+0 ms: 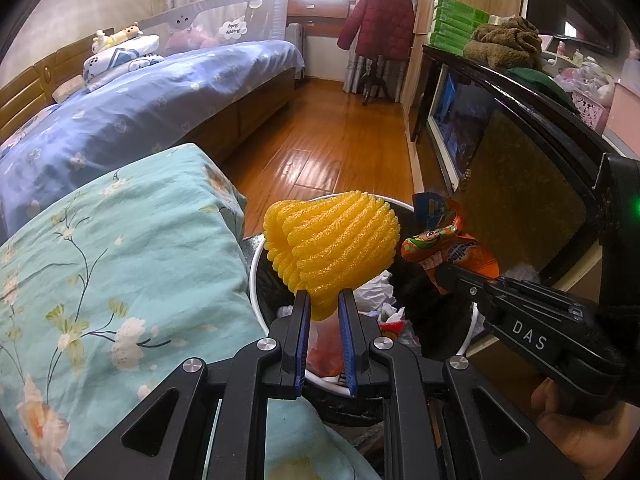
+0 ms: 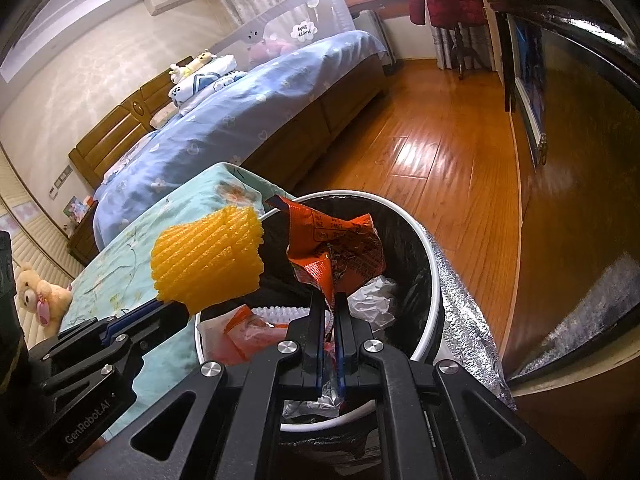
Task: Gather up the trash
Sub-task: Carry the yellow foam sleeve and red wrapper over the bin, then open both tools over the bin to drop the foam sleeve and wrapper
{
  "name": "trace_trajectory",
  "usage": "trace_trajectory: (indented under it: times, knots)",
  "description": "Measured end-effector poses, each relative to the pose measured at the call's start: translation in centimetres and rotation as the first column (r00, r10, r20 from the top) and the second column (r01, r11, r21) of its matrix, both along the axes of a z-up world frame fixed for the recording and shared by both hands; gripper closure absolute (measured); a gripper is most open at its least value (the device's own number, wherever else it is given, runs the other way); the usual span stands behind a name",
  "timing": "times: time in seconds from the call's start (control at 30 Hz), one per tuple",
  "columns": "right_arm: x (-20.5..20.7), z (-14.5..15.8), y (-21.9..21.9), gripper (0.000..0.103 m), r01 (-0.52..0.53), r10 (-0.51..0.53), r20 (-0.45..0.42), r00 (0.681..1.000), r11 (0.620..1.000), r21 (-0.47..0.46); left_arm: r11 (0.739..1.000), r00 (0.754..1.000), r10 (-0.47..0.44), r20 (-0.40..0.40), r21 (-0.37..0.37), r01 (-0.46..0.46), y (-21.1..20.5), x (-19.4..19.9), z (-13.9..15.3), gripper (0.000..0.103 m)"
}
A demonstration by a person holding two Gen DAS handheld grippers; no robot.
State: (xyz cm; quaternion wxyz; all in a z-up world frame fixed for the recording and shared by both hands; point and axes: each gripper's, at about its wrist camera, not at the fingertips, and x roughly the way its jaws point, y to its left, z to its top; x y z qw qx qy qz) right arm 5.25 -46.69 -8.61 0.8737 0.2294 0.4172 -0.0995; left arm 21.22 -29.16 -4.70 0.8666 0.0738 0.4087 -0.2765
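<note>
My left gripper (image 1: pixel 325 298) is shut on a yellow foam fruit net (image 1: pixel 334 240) and holds it above the white-rimmed trash bin (image 1: pixel 256 280) lined with a black bag. My right gripper (image 2: pixel 329 300) is shut on a crumpled orange snack wrapper (image 2: pixel 336 248) and holds it over the same bin (image 2: pixel 434 248). The foam net (image 2: pixel 208 260) and the left gripper (image 2: pixel 168 308) show at the left of the right wrist view. The right gripper (image 1: pixel 444 274) with the wrapper (image 1: pixel 444 240) shows at the right of the left wrist view. The bin holds crumpled paper and wrappers.
A bed edge with a teal floral cover (image 1: pixel 100 260) lies close left of the bin. A dark cabinet (image 1: pixel 532 184) stands right of it. A silver foil sheet (image 2: pixel 472 320) lies by the bin. Wooden floor (image 1: pixel 332 136) runs ahead to a coat stand (image 1: pixel 378 28).
</note>
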Motion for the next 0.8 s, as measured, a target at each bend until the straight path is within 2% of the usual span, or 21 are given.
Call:
trace_trajectory:
  times: [0.63, 0.8]
  knots:
    - [0.72, -0.21, 0.04, 0.099, -0.005, 0.005, -0.02, 1.0, 1.0, -0.003, 1.0, 1.0, -0.004, 0.004, 0.013, 0.004, -0.61, -0.16, 0.27, 0.089]
    - [0.68, -0.18, 0.07, 0.095, -0.003, 0.003, -0.025, 1.0, 1.0, -0.005, 1.0, 1.0, -0.001, 0.004, 0.011, 0.001, -0.58, -0.28, 0.32, 0.089]
